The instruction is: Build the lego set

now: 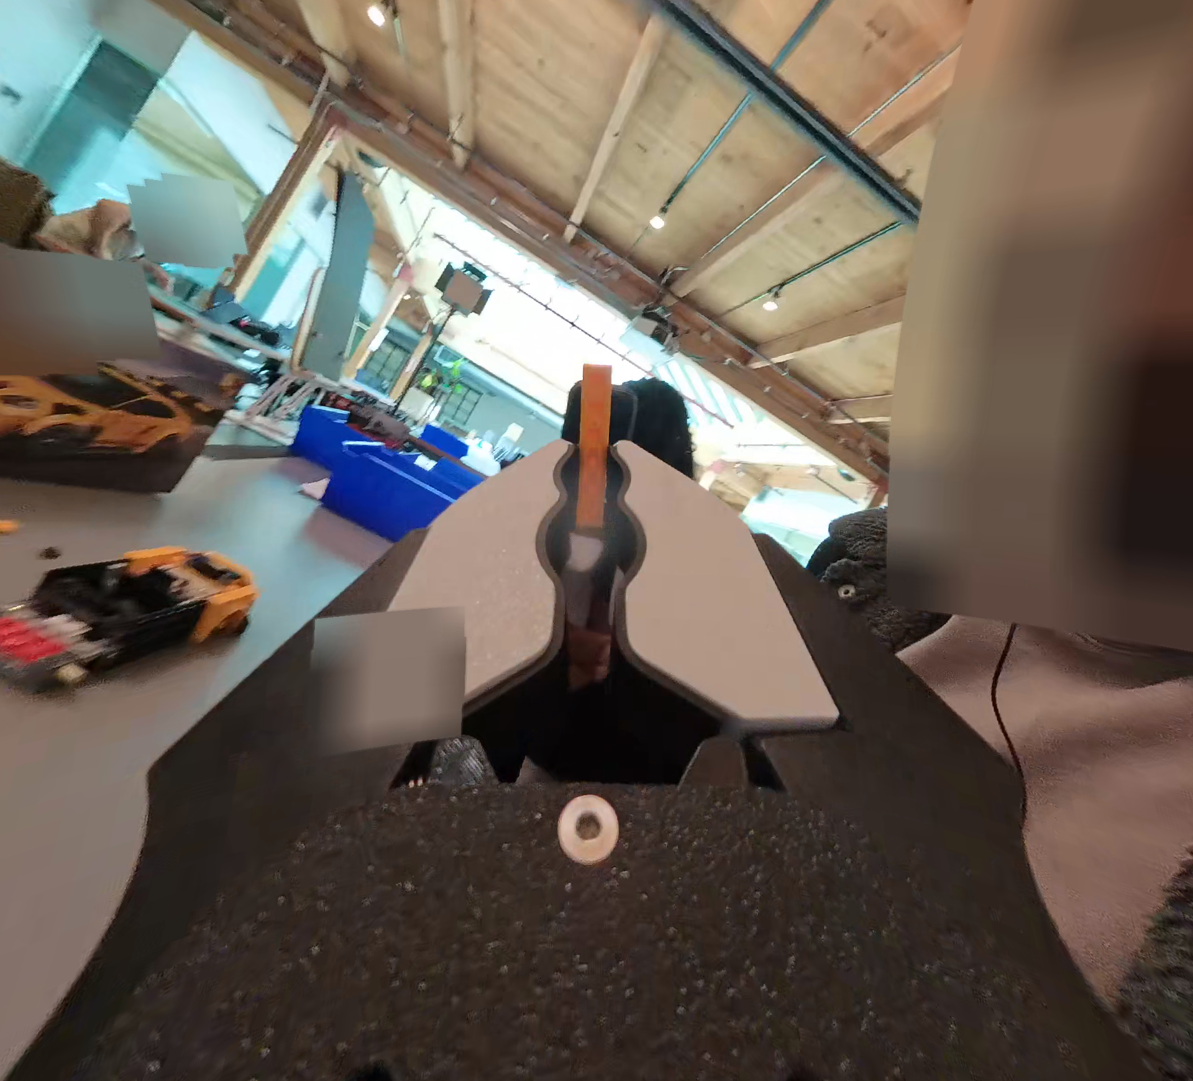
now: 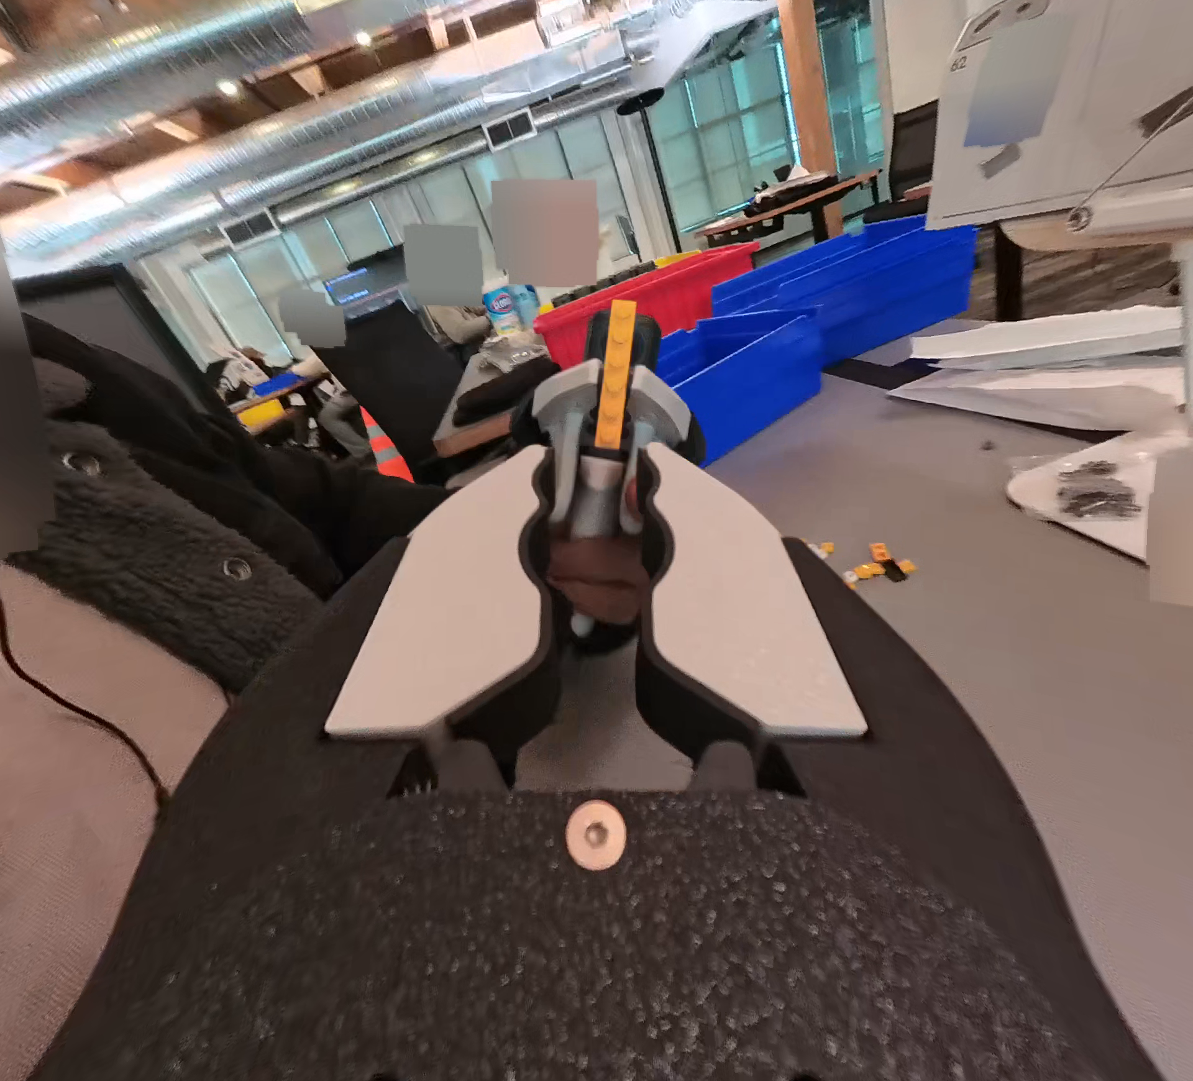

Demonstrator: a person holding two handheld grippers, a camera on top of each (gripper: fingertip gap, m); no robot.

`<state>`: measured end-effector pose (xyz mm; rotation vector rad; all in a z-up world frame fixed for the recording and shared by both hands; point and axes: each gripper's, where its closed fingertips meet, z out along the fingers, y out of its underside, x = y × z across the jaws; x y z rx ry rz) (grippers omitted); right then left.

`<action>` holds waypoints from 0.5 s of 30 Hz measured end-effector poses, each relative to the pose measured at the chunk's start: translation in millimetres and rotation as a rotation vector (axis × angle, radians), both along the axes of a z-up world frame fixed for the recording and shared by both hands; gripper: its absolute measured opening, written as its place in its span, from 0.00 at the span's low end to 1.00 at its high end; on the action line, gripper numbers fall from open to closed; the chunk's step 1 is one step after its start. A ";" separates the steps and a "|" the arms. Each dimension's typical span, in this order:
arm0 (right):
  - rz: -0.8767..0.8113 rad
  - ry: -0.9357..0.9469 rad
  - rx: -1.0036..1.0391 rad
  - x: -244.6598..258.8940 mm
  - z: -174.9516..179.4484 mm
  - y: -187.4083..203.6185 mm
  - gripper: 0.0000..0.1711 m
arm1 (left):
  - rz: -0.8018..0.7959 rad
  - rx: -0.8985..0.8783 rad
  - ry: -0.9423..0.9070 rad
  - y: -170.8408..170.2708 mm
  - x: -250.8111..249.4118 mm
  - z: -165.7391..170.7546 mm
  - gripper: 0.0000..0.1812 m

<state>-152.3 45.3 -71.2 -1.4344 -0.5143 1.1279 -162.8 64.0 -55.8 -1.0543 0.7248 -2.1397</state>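
My left gripper [image 1: 591,450] is shut on a long orange Lego plate [image 1: 595,443], which stands upright out of the fingertips toward the ceiling. The right wrist view shows this gripper [image 2: 613,398] farther off, held by a hand, with the studded orange plate [image 2: 616,379] sticking up from it. My right gripper [image 2: 597,456] points at it from close by, its jaws a little apart with nothing between them. A partly built black and orange Lego car [image 1: 129,604] lies on the grey table [image 1: 271,527] to the left.
The set's box [image 1: 97,424] stands at the far left. Blue bins [image 2: 774,366] and a red bin [image 2: 645,295] line the table's far side. Loose orange pieces [image 2: 878,566], a bag of black parts [image 2: 1097,495], white paper bags [image 2: 1046,366] and an instruction booklet [image 2: 1065,82] are on the right. The grippers are tip to tip, or close to it.
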 end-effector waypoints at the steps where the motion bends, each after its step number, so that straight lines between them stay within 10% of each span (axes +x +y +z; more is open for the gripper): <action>1: 0.003 0.005 -0.010 -1.4 0.1 -0.9 0.15 | -0.015 0.004 -0.024 -6.1 5.4 1.7 0.04; 9: -0.034 -0.121 0.043 5.7 0.6 -6.7 0.05 | -0.021 0.107 -0.057 -27.3 25.9 2.4 0.04; 15: 0.075 -0.929 -0.077 50.6 -101.8 15.0 0.05 | 0.063 0.549 0.443 -0.8 28.6 -73.0 0.14</action>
